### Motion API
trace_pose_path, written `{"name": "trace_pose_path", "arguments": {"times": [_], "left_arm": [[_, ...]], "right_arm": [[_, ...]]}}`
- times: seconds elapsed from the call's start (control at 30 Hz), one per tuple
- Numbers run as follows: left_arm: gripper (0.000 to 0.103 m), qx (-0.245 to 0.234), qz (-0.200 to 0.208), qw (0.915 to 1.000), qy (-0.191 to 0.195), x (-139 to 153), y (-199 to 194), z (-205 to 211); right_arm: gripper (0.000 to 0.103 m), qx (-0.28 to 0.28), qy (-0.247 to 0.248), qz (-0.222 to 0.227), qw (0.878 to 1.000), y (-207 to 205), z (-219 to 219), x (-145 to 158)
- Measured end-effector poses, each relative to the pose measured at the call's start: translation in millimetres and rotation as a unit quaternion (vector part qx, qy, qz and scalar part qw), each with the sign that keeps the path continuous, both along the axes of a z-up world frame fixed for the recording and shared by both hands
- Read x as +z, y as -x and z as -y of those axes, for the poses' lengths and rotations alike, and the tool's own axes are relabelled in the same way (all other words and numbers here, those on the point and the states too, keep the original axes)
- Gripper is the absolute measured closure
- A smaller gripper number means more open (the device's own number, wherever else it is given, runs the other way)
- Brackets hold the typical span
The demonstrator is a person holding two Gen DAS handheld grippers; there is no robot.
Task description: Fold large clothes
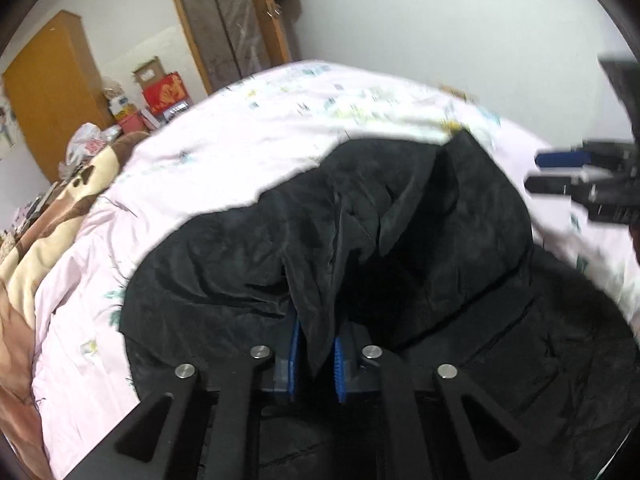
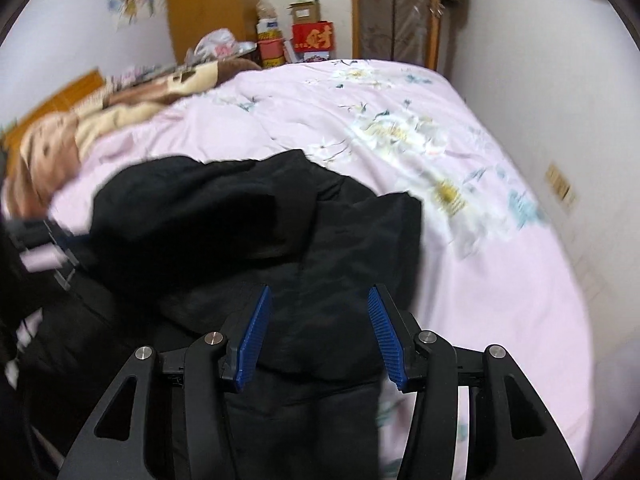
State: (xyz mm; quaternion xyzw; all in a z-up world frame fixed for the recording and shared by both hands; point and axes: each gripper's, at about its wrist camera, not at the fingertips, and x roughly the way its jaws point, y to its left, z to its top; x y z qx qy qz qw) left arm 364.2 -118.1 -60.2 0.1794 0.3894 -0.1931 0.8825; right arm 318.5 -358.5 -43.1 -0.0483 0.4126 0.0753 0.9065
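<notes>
Now L fingers point(image 1: 316, 354) pinching black jacket point(image 1: 400, 220), R fingers point(image 2: 320, 332) apart.

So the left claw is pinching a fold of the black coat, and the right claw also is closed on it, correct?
Not quite. In the right wrist view the right claw stands open above the black coat, gripping nothing. The left claw does pinch a fold.
</notes>
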Motion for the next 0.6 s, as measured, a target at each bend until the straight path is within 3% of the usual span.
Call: {"name": "trace_pose_path", "arguments": {"times": [0.1, 0.23, 0.4, 0.43, 0.5, 0.6], "left_arm": [[0.091, 0.010, 0.008, 0.9994, 0.032, 16, -2, -8], [0.091, 0.027, -0.004, 0.9962, 0.082, 25, -4, -10], [0.091, 0.071, -0.032, 0.9866, 0.143, 25, -11, -17], [0.095, 0.081, -0.033, 0.9844, 0.153, 26, -11, -20], [0.096, 0.099, -0.044, 0.9763, 0.187, 26, -12, -26], [0.098, 0.118, -0.039, 0.9710, 0.204, 29, -11, -31]], "right_arm": [[0.052, 0.007, 0.026, 0.015, 1.000, 3, 2, 7], [0.052, 0.018, 0.025, 0.019, 0.999, 5, 2, 13], [0.052, 0.016, 0.010, 0.018, 1.000, 0, -9, 9], [0.052, 0.017, 0.012, 0.019, 1.000, -2, -13, 9], [0.052, 0.027, 0.016, 0.022, 0.999, -8, -19, 7], [0.052, 0.034, 0.028, 0.013, 0.999, -21, -25, -1]]}}
